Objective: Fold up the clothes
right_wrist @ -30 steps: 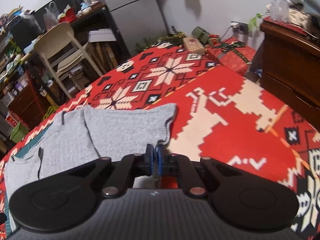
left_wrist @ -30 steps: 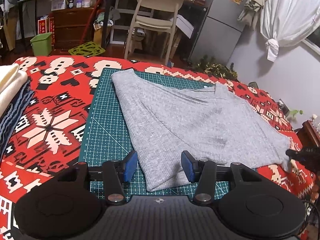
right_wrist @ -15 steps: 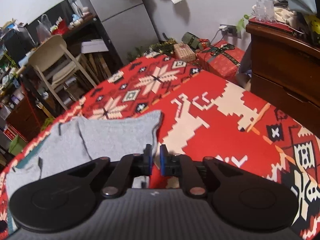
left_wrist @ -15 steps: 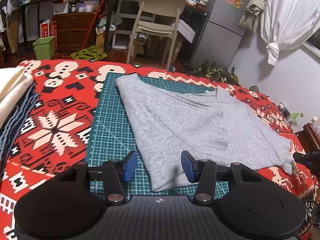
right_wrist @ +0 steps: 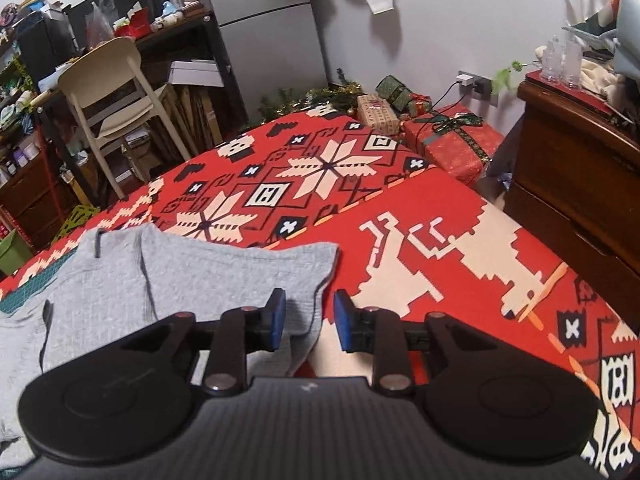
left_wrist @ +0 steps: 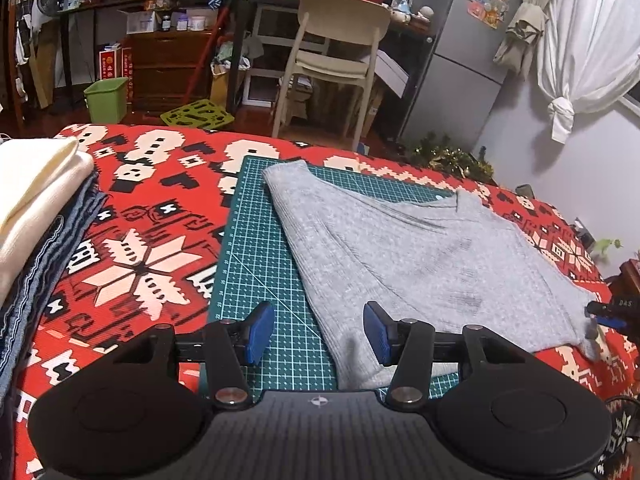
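Grey sweater [left_wrist: 432, 264] is lying flat ahead of both tools; the right tool [right_wrist: 307, 322], pinching its corner a second ago, is now spread, as is the left tool [left_wrist: 316, 334], suggesting that fold is set down.

A: Where does the garment [left_wrist: 420, 264] lie?
B: Partly on the cutting mat [left_wrist: 260, 264], its right part spilling onto the blanket [left_wrist: 140, 240].
A: And left of the mat?
B: A stack of folded clothes [left_wrist: 36, 216] at the near left edge.
A: Behind?
B: A chair [left_wrist: 332, 60] beyond the far edge, a fridge [left_wrist: 460, 60] to its right.
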Available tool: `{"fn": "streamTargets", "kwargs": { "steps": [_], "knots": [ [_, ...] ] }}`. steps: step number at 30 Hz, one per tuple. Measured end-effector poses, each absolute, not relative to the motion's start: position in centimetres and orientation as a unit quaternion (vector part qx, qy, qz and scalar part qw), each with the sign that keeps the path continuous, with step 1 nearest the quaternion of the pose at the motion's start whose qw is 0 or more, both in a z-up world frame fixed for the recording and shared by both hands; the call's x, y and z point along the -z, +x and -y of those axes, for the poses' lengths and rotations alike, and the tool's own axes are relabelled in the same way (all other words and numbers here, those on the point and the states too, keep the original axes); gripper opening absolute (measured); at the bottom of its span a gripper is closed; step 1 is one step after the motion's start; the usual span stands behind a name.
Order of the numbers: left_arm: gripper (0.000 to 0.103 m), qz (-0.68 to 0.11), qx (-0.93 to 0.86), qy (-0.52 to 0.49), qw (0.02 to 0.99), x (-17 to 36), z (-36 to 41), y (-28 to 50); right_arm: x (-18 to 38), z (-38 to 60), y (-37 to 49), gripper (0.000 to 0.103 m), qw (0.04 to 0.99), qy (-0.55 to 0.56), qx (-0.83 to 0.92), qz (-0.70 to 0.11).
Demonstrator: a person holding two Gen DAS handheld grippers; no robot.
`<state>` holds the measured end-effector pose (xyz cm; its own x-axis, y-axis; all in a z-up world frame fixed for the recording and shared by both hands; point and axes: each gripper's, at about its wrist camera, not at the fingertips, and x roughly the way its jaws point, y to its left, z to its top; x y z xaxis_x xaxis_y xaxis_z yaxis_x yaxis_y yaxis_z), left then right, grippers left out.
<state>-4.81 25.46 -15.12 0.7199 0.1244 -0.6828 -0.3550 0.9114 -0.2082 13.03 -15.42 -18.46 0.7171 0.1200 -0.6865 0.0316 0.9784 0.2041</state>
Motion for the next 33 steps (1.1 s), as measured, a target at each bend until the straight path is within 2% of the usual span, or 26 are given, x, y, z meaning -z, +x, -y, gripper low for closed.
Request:
{"fn": "streamTargets", "kwargs": {
  "steps": [1, 3, 4, 12, 28, 33],
  "knots": [
    [0.049, -0.350, -0.133, -0.165, 0.913, 15.1, -25.6, -4.8, 18.5, 15.3, 13.1, 0.027, 0.922, 0.093, -0.027, -0.374],
    [0.049, -0.348, -0.136, -0.165, 0.913, 15.2, -25.8, -4.6, 18.6, 15.1, 13.2, 0.007, 0.922, 0.087, -0.038, -0.376],
    [0.049, -0.347, -0.138, -0.166, 0.913, 15.2, -25.9, -4.6, 18.6, 15.1, 13.1, 0.003, 0.922, 0.089, -0.041, -0.374],
    [0.049, -0.342, -0.142, -0.178, 0.912, 15.4, -26.7, -5.1, 16.5, 13.7, 12.8, 0.002, 0.929, 0.073, -0.069, -0.356],
    [0.047, -0.352, -0.122, -0.160, 0.914, 15.4, -26.3, -3.7, 17.5, 16.6, 11.9, 0.006, 0.923, 0.067, -0.026, -0.378],
    [0.047, -0.352, -0.113, -0.148, 0.917, 15.3, -26.0, -2.9, 16.5, 16.0, 11.0, 0.007, 0.929, 0.058, -0.040, -0.364]
  ]
}}
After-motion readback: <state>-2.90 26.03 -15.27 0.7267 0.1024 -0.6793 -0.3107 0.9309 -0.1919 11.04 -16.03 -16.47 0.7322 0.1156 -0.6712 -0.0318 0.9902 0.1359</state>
